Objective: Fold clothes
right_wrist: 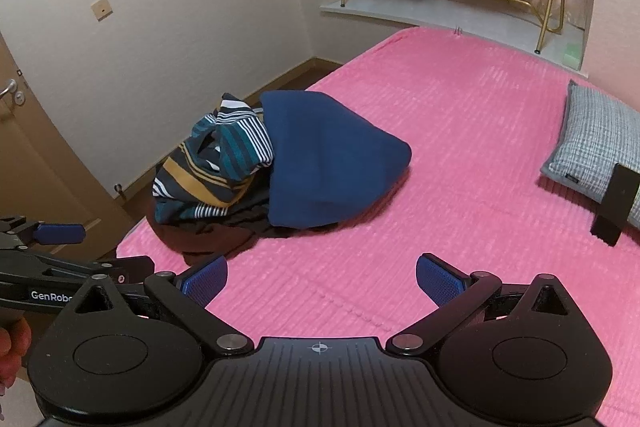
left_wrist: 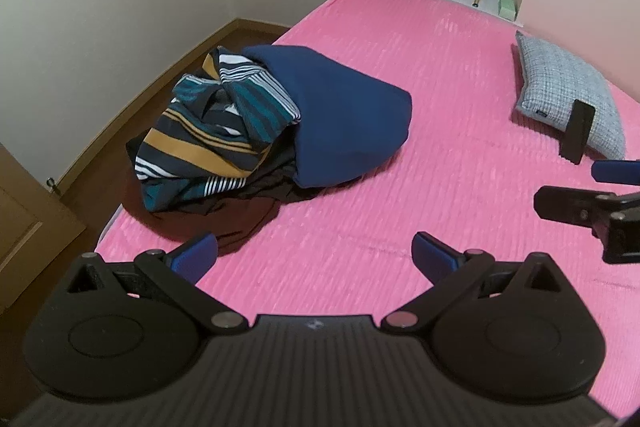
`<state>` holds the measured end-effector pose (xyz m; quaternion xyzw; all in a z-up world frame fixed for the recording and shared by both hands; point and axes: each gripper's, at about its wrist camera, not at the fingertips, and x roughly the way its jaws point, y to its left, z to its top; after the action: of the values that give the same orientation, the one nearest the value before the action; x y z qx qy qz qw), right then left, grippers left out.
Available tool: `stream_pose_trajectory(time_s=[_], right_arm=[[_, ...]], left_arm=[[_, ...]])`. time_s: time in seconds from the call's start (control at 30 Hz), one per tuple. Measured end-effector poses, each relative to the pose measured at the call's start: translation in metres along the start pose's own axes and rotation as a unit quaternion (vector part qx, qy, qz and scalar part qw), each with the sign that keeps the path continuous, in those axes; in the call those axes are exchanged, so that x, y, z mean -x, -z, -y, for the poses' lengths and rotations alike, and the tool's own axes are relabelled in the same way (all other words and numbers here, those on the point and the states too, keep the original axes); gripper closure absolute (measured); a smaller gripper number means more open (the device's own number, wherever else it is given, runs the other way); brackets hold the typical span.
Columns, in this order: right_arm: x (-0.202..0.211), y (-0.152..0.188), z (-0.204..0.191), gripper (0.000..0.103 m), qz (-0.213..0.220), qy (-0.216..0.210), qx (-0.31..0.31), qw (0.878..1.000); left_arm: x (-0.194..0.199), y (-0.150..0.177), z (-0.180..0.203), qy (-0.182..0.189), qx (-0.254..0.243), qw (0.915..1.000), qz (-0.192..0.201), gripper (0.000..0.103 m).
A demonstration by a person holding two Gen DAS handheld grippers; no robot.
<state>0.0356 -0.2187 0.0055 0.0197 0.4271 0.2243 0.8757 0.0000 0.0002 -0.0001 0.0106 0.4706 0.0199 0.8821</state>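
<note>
Both claws hover over the near part of the pink bed (left_wrist: 400, 75), each spread wide with nothing between its blue pads. The left claw (left_wrist: 314, 257) and the right claw (right_wrist: 322, 279) hang side by side, apart from the cloth. The clothes lie in a heap at the bed's left edge: a navy garment (left_wrist: 344, 115) draped over the right of the pile, a striped garment (left_wrist: 208, 131) in teal, white and mustard bunched on the left, and a dark brown garment (left_wrist: 224, 219) spilling out beneath, nearest the claws. A grey checked pillow (left_wrist: 568, 87) rests well apart on the right.
</note>
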Motion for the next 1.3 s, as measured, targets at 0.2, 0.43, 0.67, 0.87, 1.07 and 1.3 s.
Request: stream_pose_trajectory(time_s=[0.2, 0.43, 0.67, 0.87, 1.07, 1.3], right_arm=[[-0.005, 0.003, 0.002, 0.0, 0.001, 0.004, 0.004, 1.0], [-0.01, 0.009, 0.0, 0.0, 0.002, 0.002, 0.004, 1.0], [-0.008, 0.006, 0.001, 0.0, -0.004, 0.002, 0.002, 1.0], [-0.009, 0.006, -0.001, 0.0, -0.006, 0.001, 0.003, 1.0], [-0.012, 0.006, -0.006, 0.0, -0.006, 0.0, 0.005, 1.0], [-0.012, 0.005, -0.008, 0.0, -0.009, -0.002, 0.005, 1.0]], left_arm=[[-0.003, 0.004, -0.013, 0.007, 0.008, 0.9999, 0.001, 0.002], [-0.008, 0.001, -0.005, -0.008, 0.008, 0.9999, -0.002, 0.002], [-0.008, 0.0, -0.004, -0.005, 0.009, 0.9999, -0.002, 0.002], [-0.006, 0.003, -0.006, -0.001, 0.008, 1.0, -0.004, 0.002], [-0.006, 0.004, -0.008, 0.0, 0.012, 0.9999, -0.006, 0.002], [-0.005, 0.004, -0.012, -0.002, 0.015, 0.9999, -0.007, 0.002]])
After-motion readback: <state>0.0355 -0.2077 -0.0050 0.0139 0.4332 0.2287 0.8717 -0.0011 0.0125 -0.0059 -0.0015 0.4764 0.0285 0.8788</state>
